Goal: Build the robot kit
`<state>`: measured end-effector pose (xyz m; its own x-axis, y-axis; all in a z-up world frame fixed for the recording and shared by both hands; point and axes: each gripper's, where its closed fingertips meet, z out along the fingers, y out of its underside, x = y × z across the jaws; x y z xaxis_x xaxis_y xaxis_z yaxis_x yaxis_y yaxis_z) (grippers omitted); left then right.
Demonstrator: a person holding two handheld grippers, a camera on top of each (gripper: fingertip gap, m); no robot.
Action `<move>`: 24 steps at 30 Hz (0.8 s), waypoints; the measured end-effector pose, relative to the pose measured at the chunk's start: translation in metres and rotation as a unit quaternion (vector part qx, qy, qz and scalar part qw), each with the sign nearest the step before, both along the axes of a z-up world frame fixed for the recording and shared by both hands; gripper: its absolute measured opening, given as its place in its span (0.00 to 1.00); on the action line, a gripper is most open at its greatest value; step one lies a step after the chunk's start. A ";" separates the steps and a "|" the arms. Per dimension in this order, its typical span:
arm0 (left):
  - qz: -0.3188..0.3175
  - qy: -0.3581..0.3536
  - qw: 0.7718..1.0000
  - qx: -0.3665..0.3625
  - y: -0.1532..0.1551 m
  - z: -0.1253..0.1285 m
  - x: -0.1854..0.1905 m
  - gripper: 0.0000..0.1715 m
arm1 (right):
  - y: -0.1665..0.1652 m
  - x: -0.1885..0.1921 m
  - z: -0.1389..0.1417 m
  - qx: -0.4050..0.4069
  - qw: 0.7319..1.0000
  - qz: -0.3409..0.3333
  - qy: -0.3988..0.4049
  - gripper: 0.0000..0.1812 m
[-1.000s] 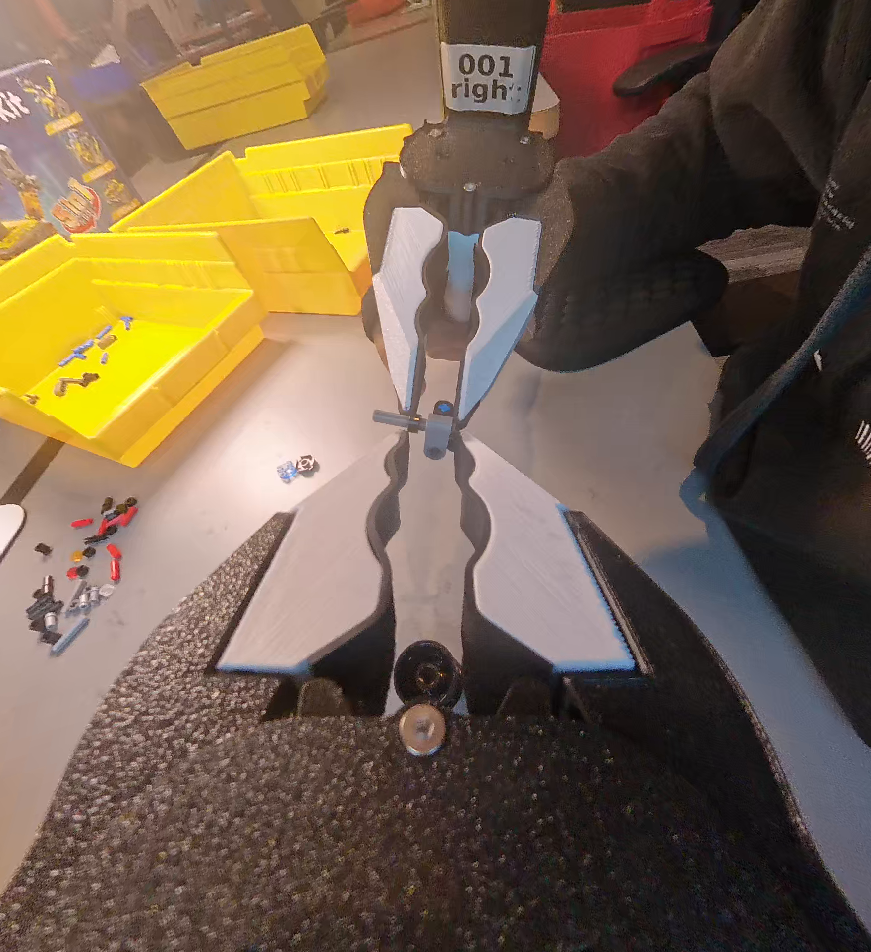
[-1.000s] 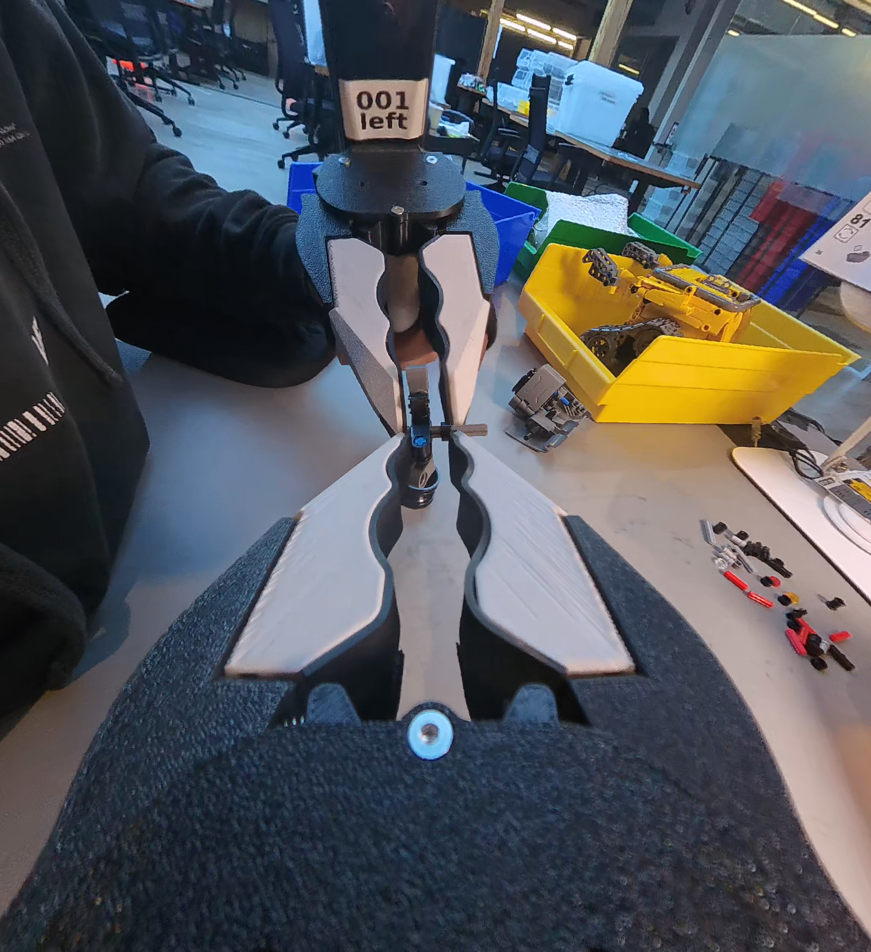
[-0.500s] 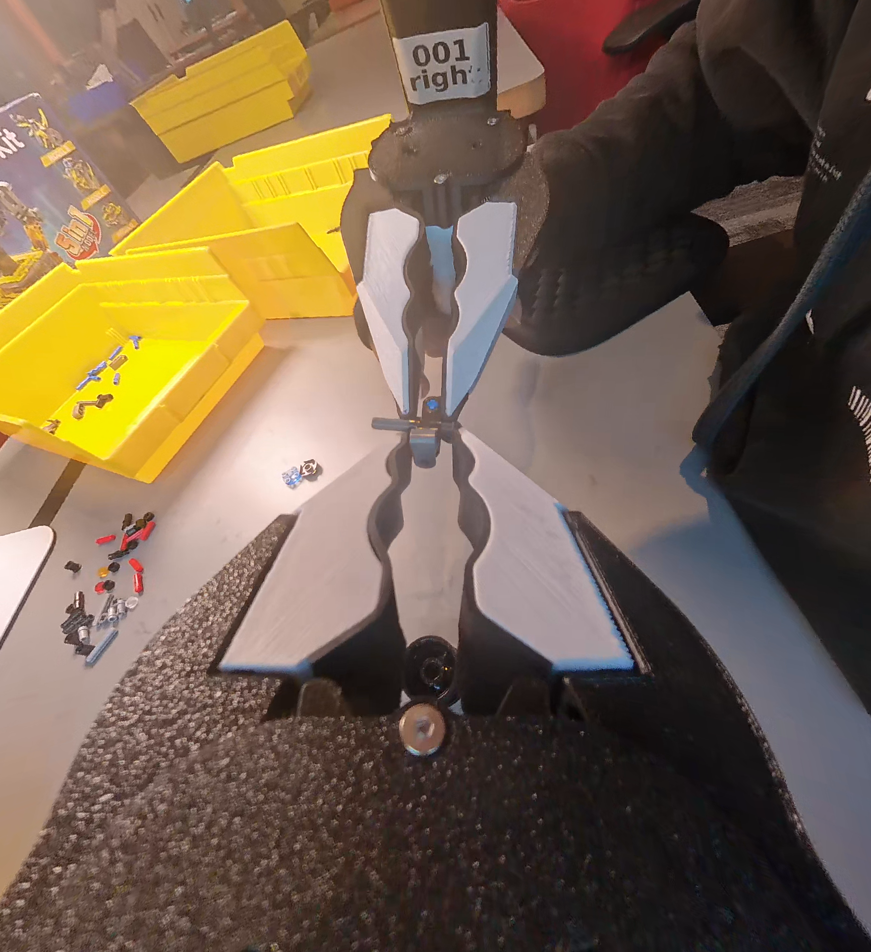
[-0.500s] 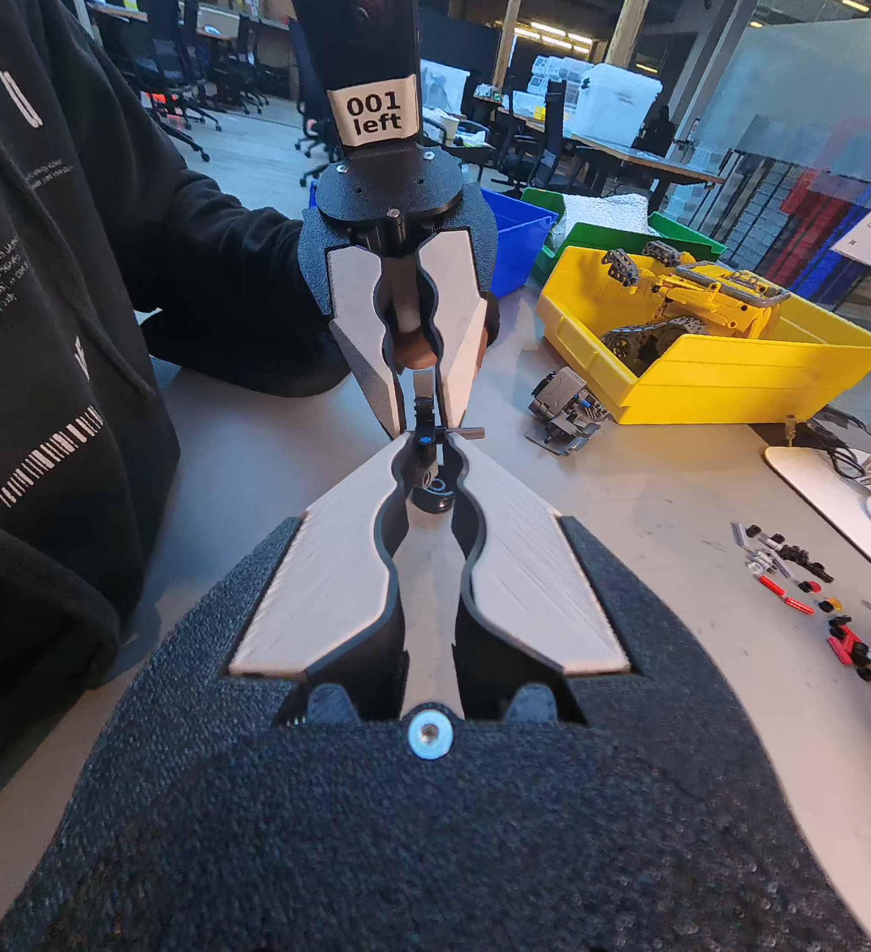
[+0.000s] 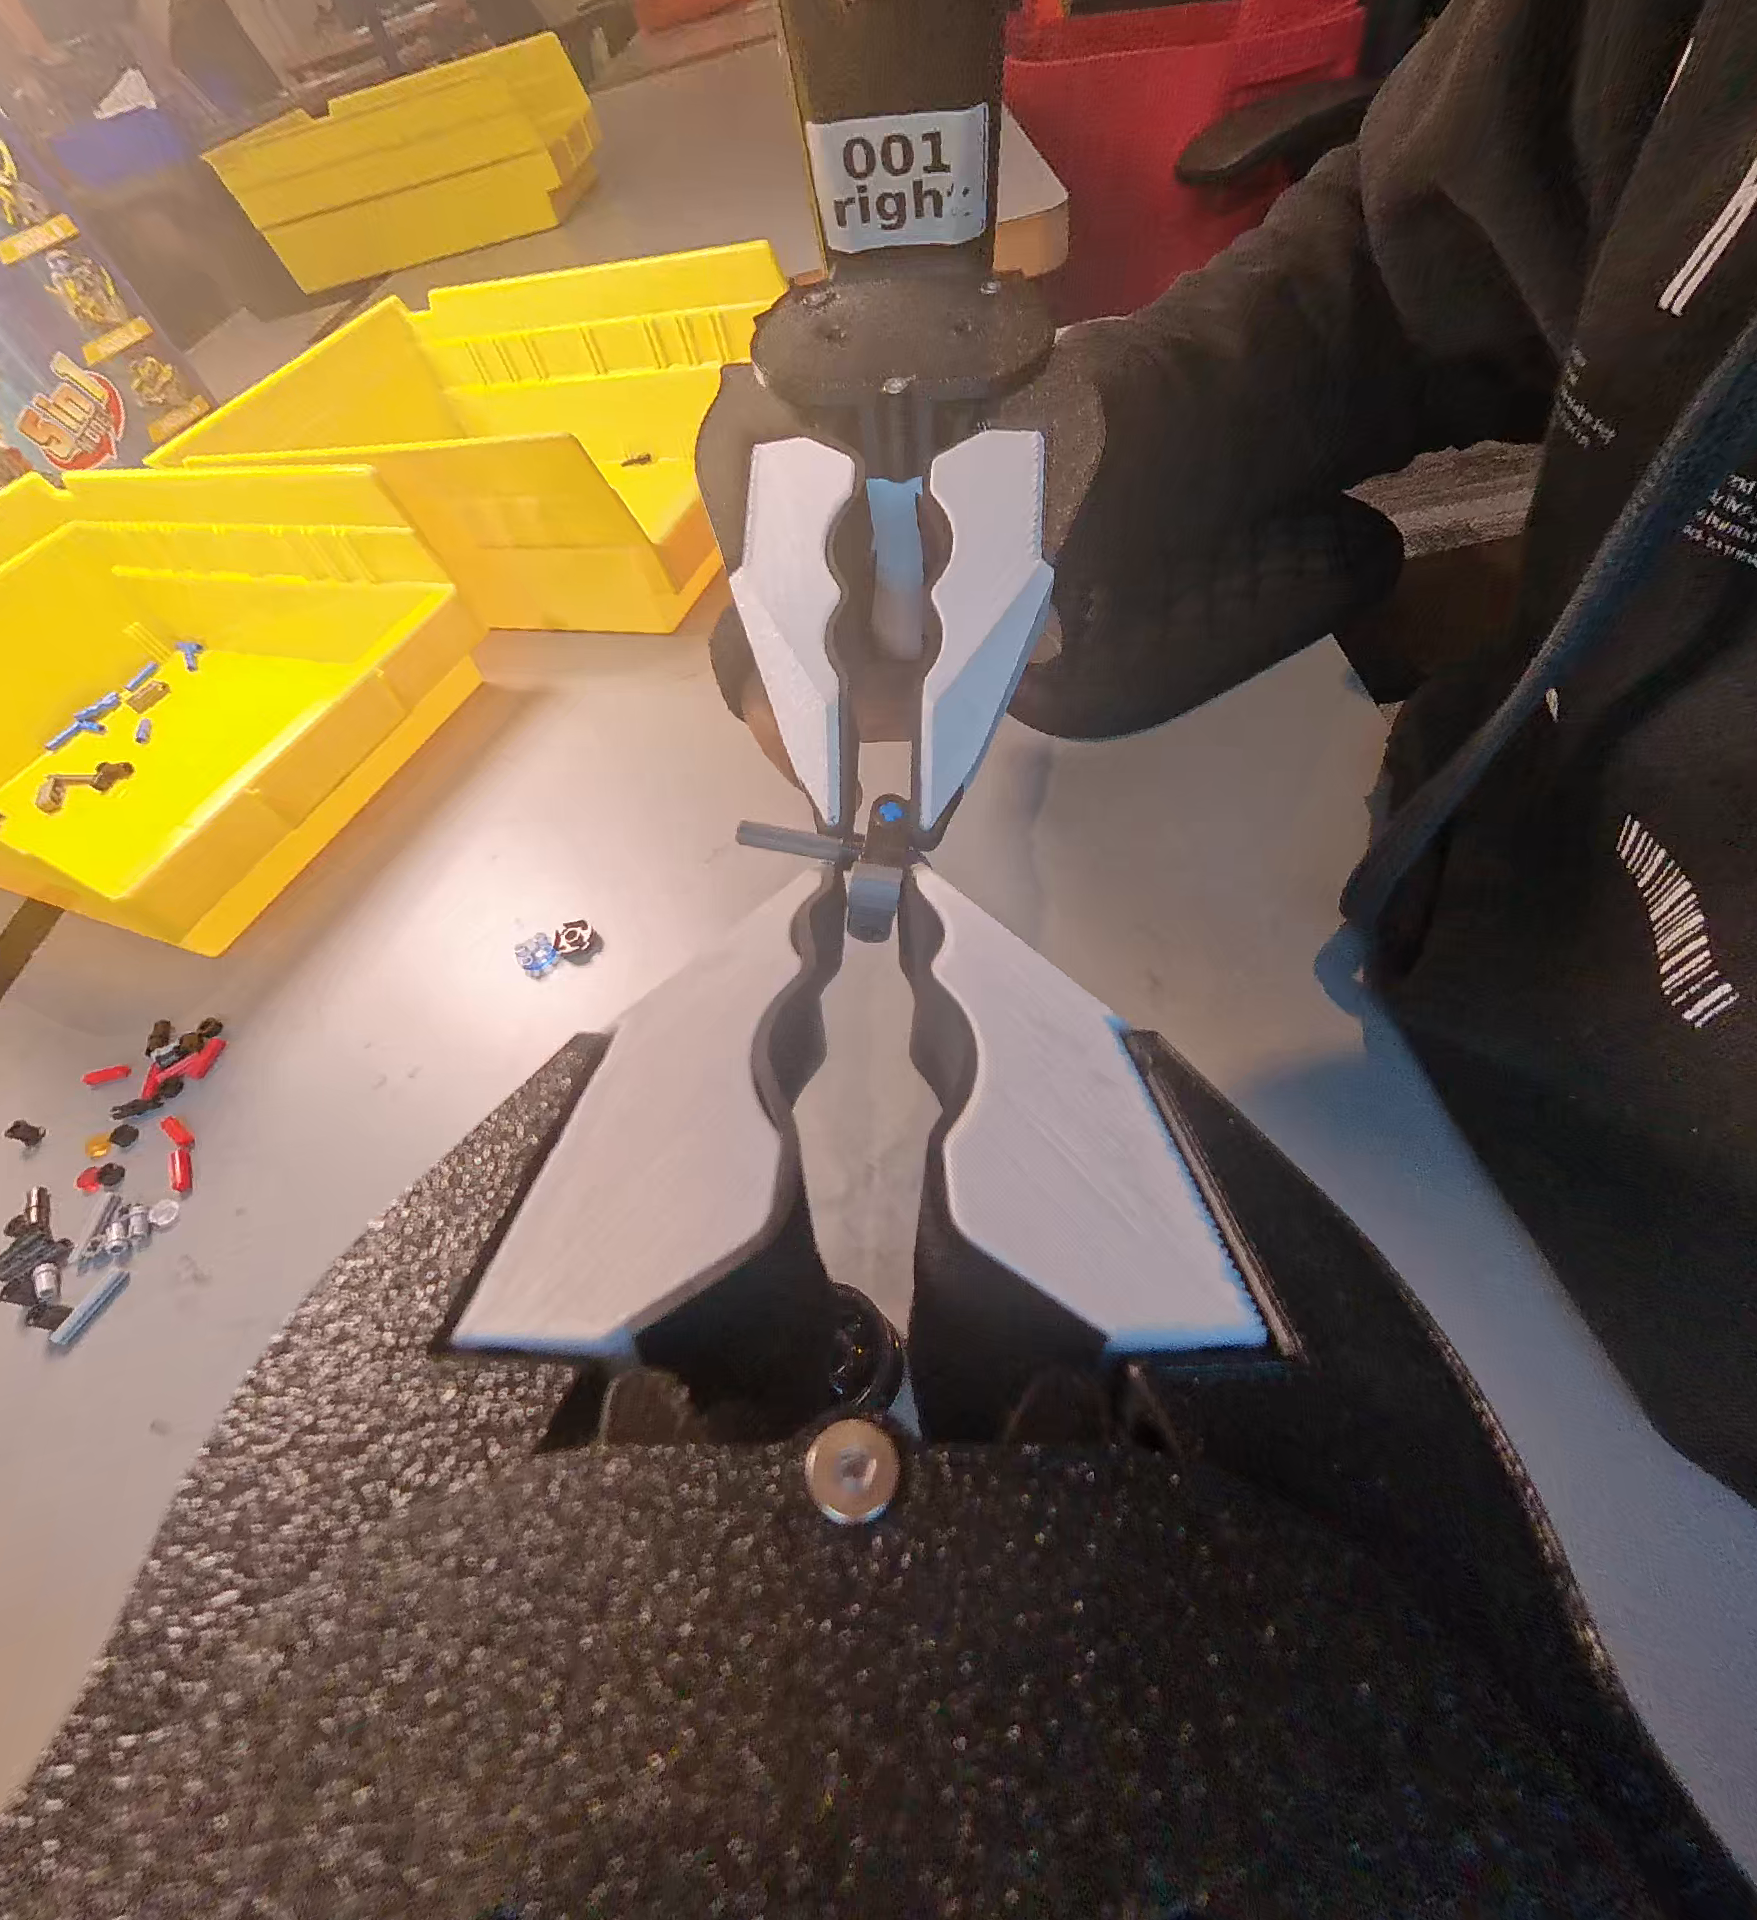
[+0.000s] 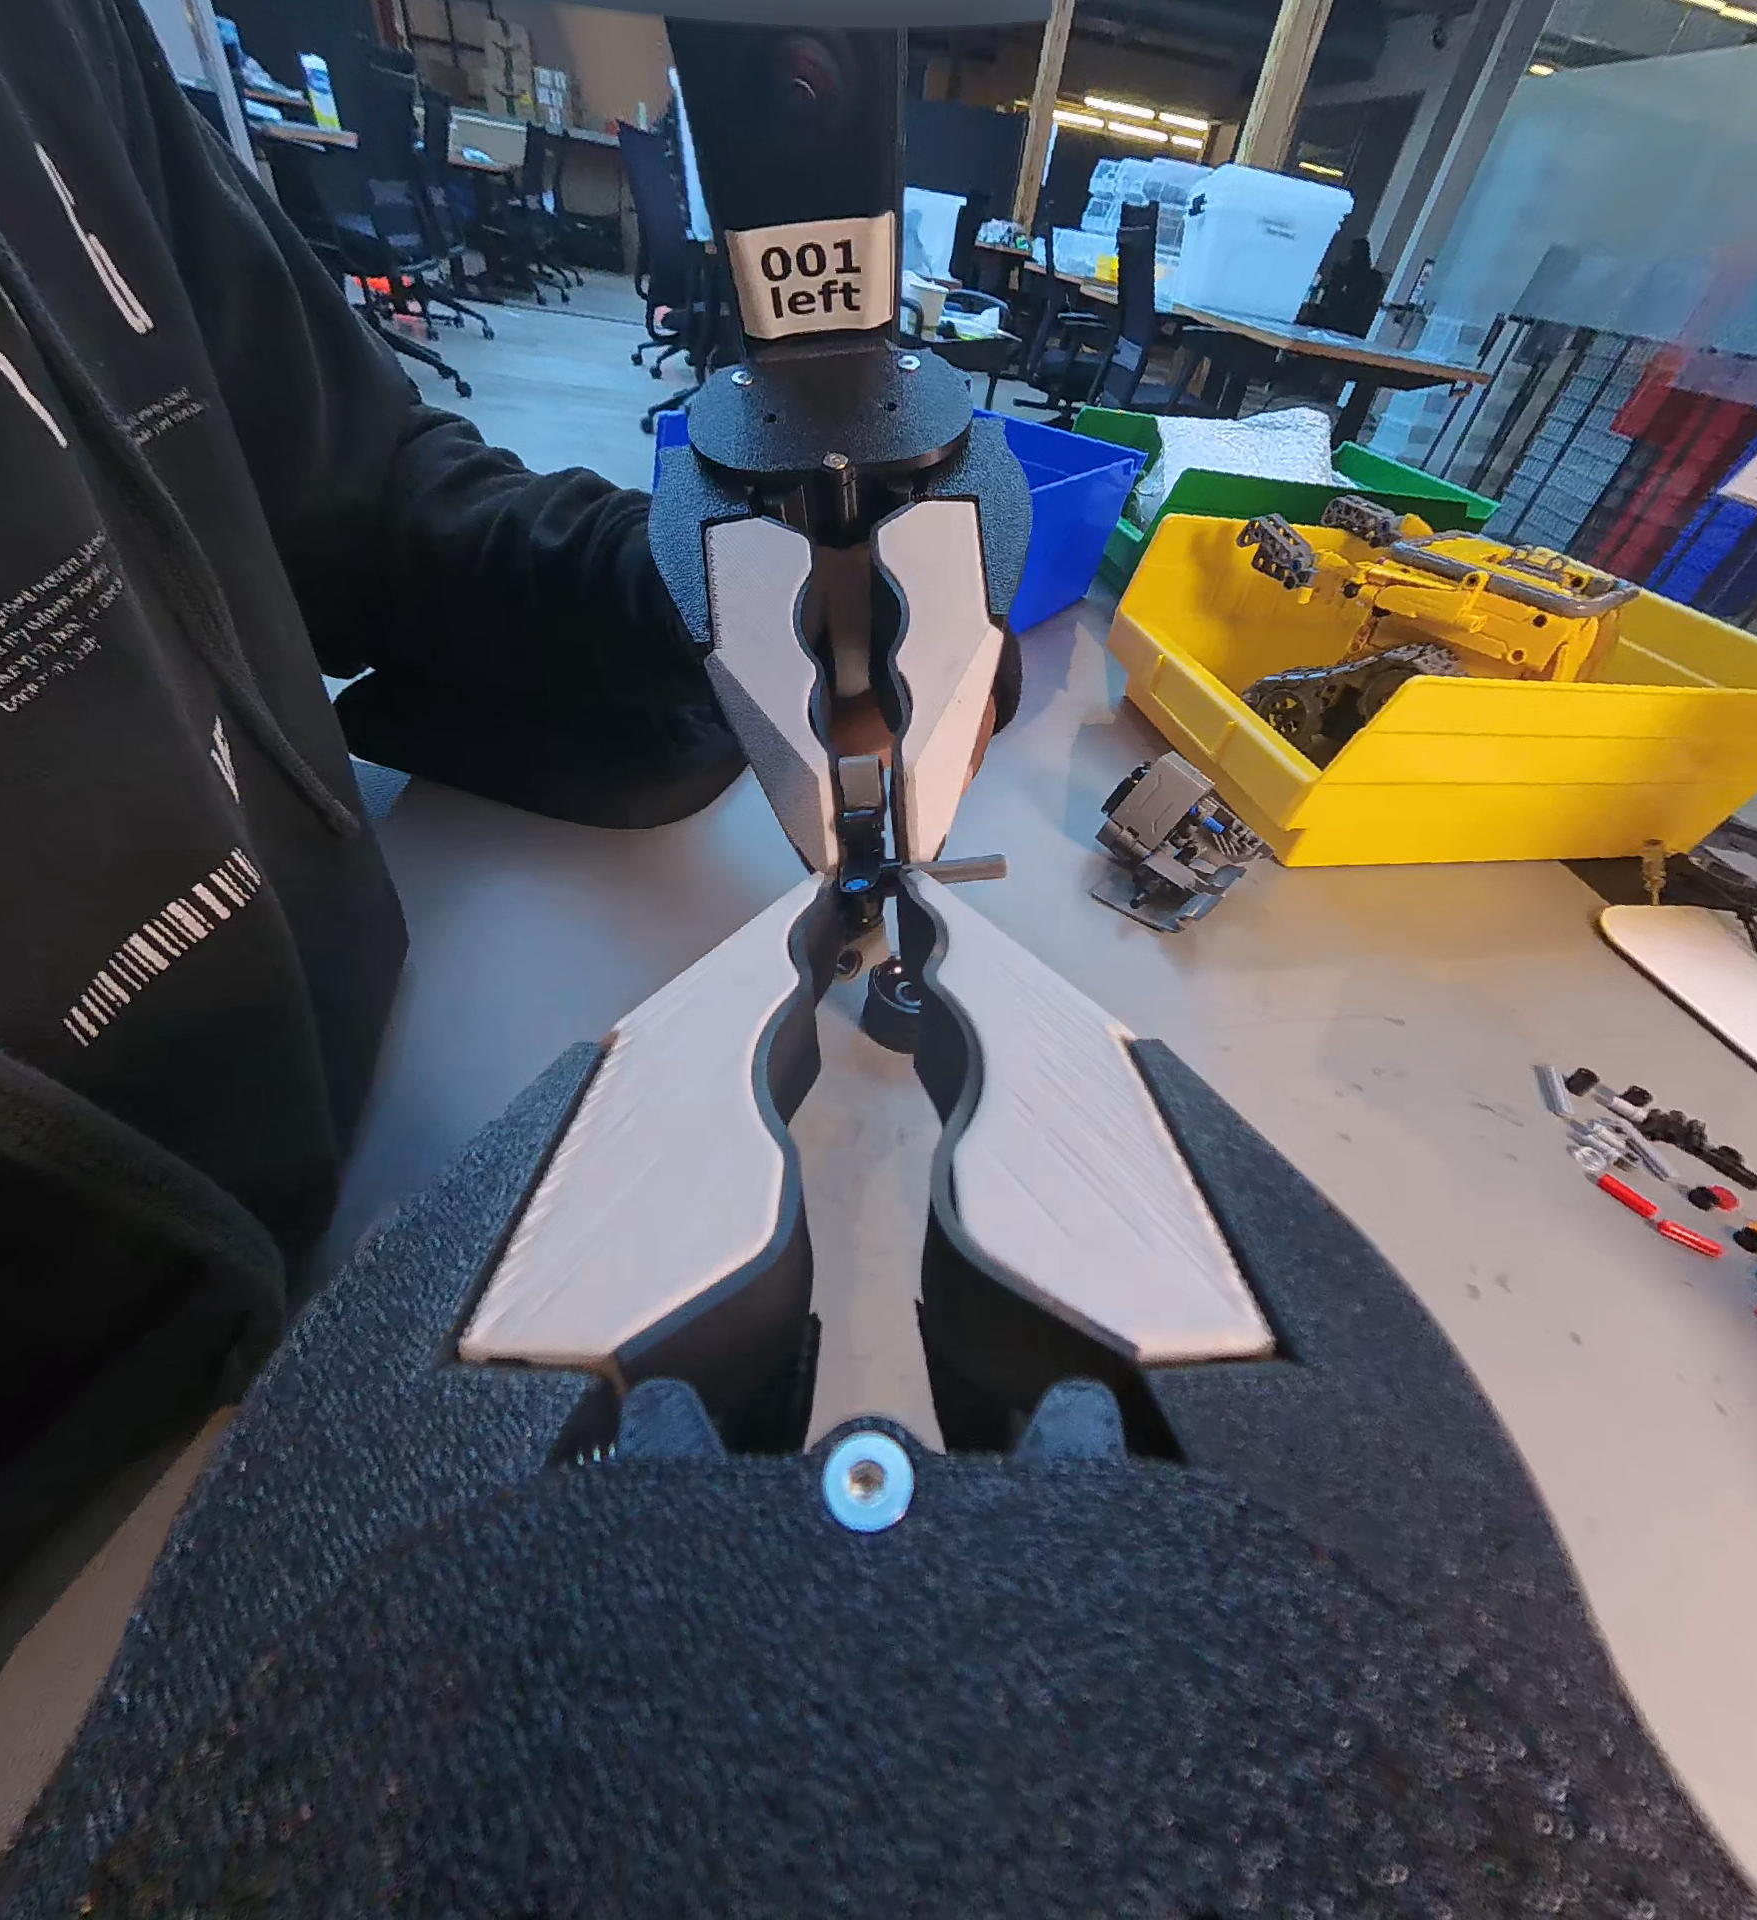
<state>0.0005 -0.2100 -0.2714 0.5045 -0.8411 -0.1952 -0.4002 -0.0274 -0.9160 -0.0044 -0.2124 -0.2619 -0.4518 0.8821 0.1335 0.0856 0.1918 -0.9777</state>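
My two grippers meet tip to tip above a grey table [image 5: 541,1039], both on one small brick assembly. My left gripper [image 5: 869,883] is shut on its grey connector [image 5: 872,906]. My right gripper [image 6: 863,894] is shut on the black end with a blue pin [image 6: 853,883]. A grey axle [image 5: 780,836] sticks out sideways from the joint. In the left wrist view the right gripper [image 5: 879,821] faces me; in the right wrist view the left gripper [image 6: 863,852] does. A black wheel-like piece [image 6: 895,1003] shows below, in the gap between my right fingers; I cannot tell whether it is attached.
Yellow bins [image 5: 178,748] stand at the left with loose small parts [image 5: 105,1174] and two tiny pieces [image 5: 557,940] nearby. At the right are a yellow bin holding a tracked model [image 6: 1476,727], a grey sub-assembly [image 6: 1175,847] and more loose parts [image 6: 1684,1195]. A person's black sleeves flank both grippers. Left and right tips are no more than a few centimetres apart. The black wheel-like piece [image 6: 895,1003] is about equally far from each gripper, around 12 centimetres.
Both grippers stay tip to tip on the assembly. The grey connector now sits slightly deeper between my left fingertips, and the pair has drifted a little over the table.
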 end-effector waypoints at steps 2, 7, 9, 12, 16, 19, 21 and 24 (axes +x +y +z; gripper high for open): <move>0.001 0.002 1.000 -0.003 -0.001 -0.001 0.000 0.05 | -0.001 0.000 -0.001 0.012 1.000 -0.002 -0.001 0.06; 0.007 -0.007 1.000 -0.017 0.000 -0.002 -0.003 0.05 | -0.002 -0.001 -0.003 0.017 1.000 -0.008 -0.002 0.10; 0.006 -0.012 1.000 -0.021 -0.001 -0.002 -0.002 0.05 | -0.001 -0.002 -0.003 0.014 1.000 -0.015 0.002 0.08; 0.006 -0.019 0.999 -0.032 -0.002 -0.005 -0.002 0.05 | -0.001 -0.003 -0.005 0.014 1.000 -0.020 0.000 0.06; 0.002 -0.027 0.999 -0.042 -0.003 -0.008 -0.002 0.05 | -0.002 -0.004 -0.008 0.007 1.000 -0.018 -0.001 0.06; 0.000 -0.011 1.000 -0.024 0.001 -0.011 -0.006 0.06 | -0.002 -0.005 -0.012 0.008 1.000 -0.012 -0.004 0.11; -0.010 0.008 1.000 -0.009 0.001 -0.013 -0.008 0.06 | -0.001 -0.002 -0.008 -0.037 0.999 0.014 -0.008 0.11; -0.012 0.034 0.999 0.017 0.001 -0.017 -0.010 0.06 | 0.019 0.002 0.004 -0.102 0.995 0.007 -0.009 0.12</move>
